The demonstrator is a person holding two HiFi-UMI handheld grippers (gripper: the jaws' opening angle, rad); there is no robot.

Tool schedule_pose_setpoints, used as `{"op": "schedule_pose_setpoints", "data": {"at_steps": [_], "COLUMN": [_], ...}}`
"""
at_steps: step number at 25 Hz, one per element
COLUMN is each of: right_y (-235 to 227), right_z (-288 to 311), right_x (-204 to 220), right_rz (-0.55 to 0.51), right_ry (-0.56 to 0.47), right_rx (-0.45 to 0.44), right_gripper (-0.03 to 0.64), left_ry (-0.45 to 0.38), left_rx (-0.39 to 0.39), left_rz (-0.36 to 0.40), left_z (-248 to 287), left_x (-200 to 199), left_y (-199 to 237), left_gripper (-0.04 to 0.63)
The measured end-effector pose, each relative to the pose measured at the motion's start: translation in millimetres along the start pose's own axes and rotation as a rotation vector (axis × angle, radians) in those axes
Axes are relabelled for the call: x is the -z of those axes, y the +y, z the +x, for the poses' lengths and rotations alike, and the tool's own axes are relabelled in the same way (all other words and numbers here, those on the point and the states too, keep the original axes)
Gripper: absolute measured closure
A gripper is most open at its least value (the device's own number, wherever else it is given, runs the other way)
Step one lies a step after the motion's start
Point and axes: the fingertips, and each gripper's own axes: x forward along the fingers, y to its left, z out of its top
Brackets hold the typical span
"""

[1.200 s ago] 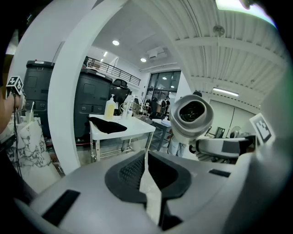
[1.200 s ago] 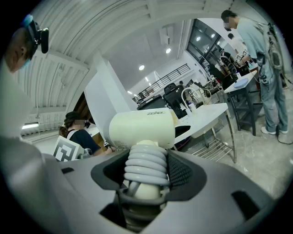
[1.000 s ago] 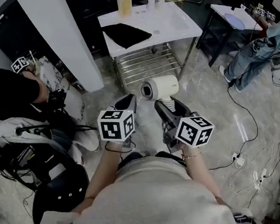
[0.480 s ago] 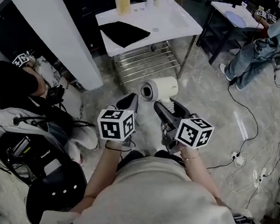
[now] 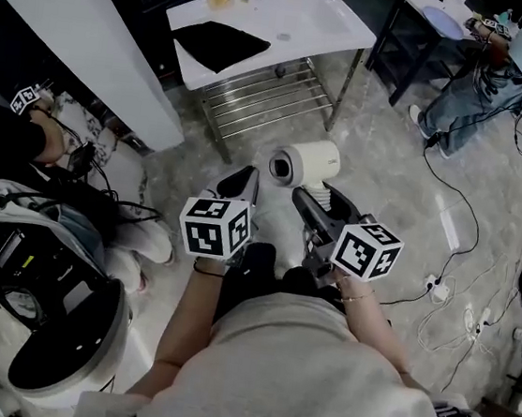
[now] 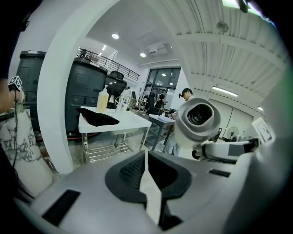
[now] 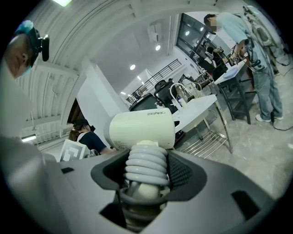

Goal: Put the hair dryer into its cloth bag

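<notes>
The right tool (image 7: 147, 171) is carrying the hair dryer (image 5: 306, 163), gripping its handle in mid-air off the bench (image 5: 312, 25). The left tool (image 6: 145, 170) (clenched, empty) is likely needing to open the bag (image 5: 220, 45) lying by the bench's left edge.

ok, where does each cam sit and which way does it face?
Head view: on the person's head, facing steeply down; shows torso, forearms, left tool, right tool.
Left gripper view: rides left tool, along its shut jaws toward the white table.
Right gripper view: rides right tool, along jaws clamped on the hair dryer handle.
Shared: all three show hair dryer and table.
</notes>
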Motion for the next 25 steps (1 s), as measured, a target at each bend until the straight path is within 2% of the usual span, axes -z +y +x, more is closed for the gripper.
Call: {"op": "schedule_pose_setpoints", "data": {"at_steps": [6, 10, 18, 25], "right_y": [-26.1, -43.4, -80.5, -92.2], "right_z": [13.9, 49.4, 150.8, 247.8], "right_x": [2.9, -9.9, -64.6, -118.5], "right_rz": [0.035, 0.029, 0.066, 0.083], "right_ry": [0.028, 0.028, 0.000, -0.033], "right_rx": [0.027, 0.040, 0.093, 0.107], "right_gripper": [0.374, 0.374, 0.374, 0.374], "left_ry": [0.029, 0.043, 0.078, 0.097], "left_rx": [0.007, 0.014, 0.042, 0.067], "left_rz": [-0.009, 0.011, 0.026, 0.058], "left_z": [27.0, 61.1, 135.9, 189.5], "left_x": [2.9, -12.3, -70.1, -131.6], "left_y": [8.3, 35.5, 111.2, 182.0], "left_gripper": [0.575, 0.575, 0.575, 0.574]}}
